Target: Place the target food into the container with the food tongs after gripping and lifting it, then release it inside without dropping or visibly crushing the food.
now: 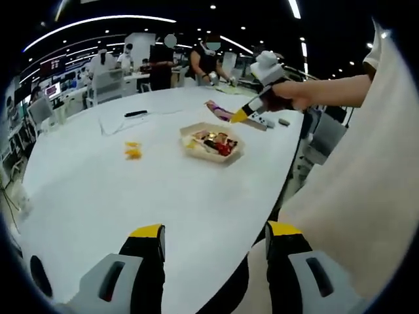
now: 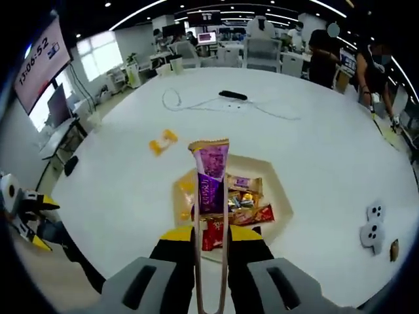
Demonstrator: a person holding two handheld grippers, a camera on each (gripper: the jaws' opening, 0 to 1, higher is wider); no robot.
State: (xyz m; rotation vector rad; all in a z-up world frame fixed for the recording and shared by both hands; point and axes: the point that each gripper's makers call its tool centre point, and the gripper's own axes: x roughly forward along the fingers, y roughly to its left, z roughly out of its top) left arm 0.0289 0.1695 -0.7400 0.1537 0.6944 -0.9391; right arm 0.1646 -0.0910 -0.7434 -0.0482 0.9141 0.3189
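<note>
**A:** What are the right tongs [image 2: 211, 241] doing?

**B:** They are closed on the two thin metal arms of the food tongs [image 2: 211, 275]. Pressed together that way, the tips of the food tongs pinch the purple packet [image 2: 211, 175] from both sides, a little below its crimped top edge.

**A:** So the packet is off the desk?

**B:** Yes. It hangs in the air. In the right gripper view it lines up with the container [image 2: 278, 196], and in the left gripper view it sits just above the far rim. I cannot tell whether it is squarely over the opening.

**A:** How will it handle?

**B:** I'd judge it light: a thin, glossy foil wrapper that is probably slick against smooth metal. Whatever is inside could crack or flatten if squeezed hard. The grip looks sensibly placed, across the flat width near the sealed end, where the wrapper is stiffest and the food is pressed least. Ease the squeeze only once the packet is low inside.

**A:** And the left tongs [image 1: 216, 239]?

**B:** They are spread apart, hold nothing and hover over the near edge of the desk [image 1: 98, 190].

**A:** Anything else nearby?

**B:** Other wrapped snacks [image 2: 245, 206] already lie in the container. A small yellow piece [image 2: 162, 142] sits on the desk well apart from it.
</note>
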